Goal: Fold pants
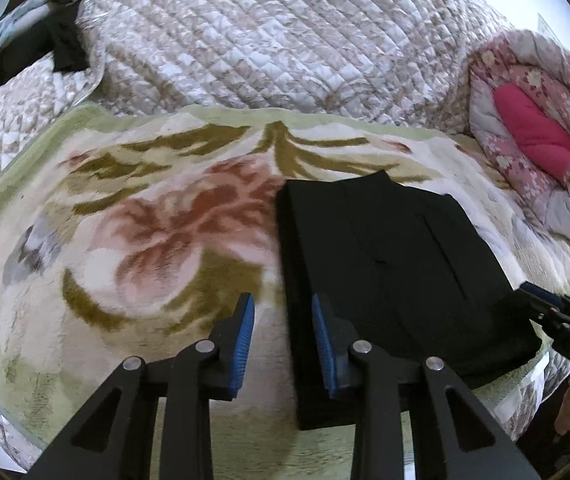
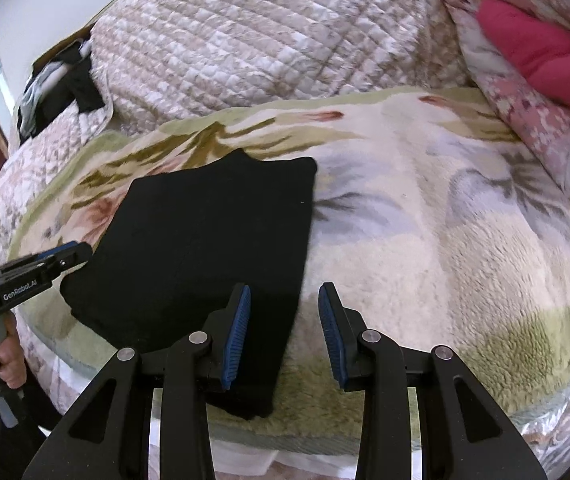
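I have the black folded pants [image 1: 397, 280] lying as a thick rectangle on the cream fleece blanket with a pink and olive flower print [image 1: 145, 240], and both tools straddle its near corners. My left gripper [image 1: 283, 344] has its blue ribbed pads a narrow gap apart with nothing pinched: the left long edge of the pants runs between them, one pad over the cloth and the other over bare fleece. My right gripper [image 2: 284, 334] stands the same way on the opposite edge, jaws part open and empty, its left pad over the black cloth, its right pad over blanket. As I judge it, the fold looks nearly done, so the care now is in squaring and flattening: I would press or nudge both edges evenly, keeping the layers stacked so the top one does not slide. The fleece is soft and could drag the cloth. Beyond the fingertips a quilted beige bedspread [image 1: 265, 32] rises, with a rolled pink floral duvet [image 1: 537, 152] to the right.
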Demonstrator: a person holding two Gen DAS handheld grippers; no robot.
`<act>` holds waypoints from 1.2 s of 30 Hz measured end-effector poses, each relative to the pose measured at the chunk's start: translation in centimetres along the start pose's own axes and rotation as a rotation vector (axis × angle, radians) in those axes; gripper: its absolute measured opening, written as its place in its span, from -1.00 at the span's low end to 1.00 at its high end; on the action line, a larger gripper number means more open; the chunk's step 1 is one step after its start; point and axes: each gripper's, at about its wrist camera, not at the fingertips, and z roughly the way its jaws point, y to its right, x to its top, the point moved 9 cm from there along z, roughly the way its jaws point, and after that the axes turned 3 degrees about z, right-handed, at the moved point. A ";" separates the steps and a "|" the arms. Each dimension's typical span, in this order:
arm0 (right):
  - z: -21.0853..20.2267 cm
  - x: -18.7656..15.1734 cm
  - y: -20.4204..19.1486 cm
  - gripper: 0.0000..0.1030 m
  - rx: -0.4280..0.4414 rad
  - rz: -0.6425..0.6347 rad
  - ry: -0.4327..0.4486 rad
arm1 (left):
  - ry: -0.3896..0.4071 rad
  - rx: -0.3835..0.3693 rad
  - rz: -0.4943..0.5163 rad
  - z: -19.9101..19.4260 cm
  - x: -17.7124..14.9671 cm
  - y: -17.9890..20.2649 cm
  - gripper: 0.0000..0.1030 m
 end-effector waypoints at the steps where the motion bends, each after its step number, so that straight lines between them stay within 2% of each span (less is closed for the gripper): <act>1: 0.0 0.1 0.2 -0.28 0.007 0.011 -0.002 | 0.002 -0.002 -0.007 0.0 0.0 -0.4 -0.37; 8: 0.0 1.5 0.8 -0.28 0.090 0.083 -0.012 | 0.032 -0.045 -0.050 -0.6 1.0 -1.3 -0.36; 11: 0.9 2.5 0.7 -0.28 0.140 0.101 -0.042 | 0.038 -0.094 -0.048 -0.4 1.8 -0.5 -0.20; 14: 2.2 3.1 0.7 -0.16 0.174 0.115 -0.067 | 0.023 -0.124 -0.039 0.5 2.1 0.3 -0.14; 18: 3.4 3.2 0.5 -0.16 0.198 0.130 -0.087 | -0.005 -0.148 -0.038 1.6 1.8 1.1 -0.11; 22: 4.2 2.8 0.4 -0.16 0.210 0.141 -0.104 | -0.010 -0.166 -0.045 1.8 1.8 1.4 0.01; 36: 4.9 2.9 0.2 -0.09 0.229 0.157 -0.097 | -0.034 -0.194 -0.066 2.8 1.7 2.1 0.15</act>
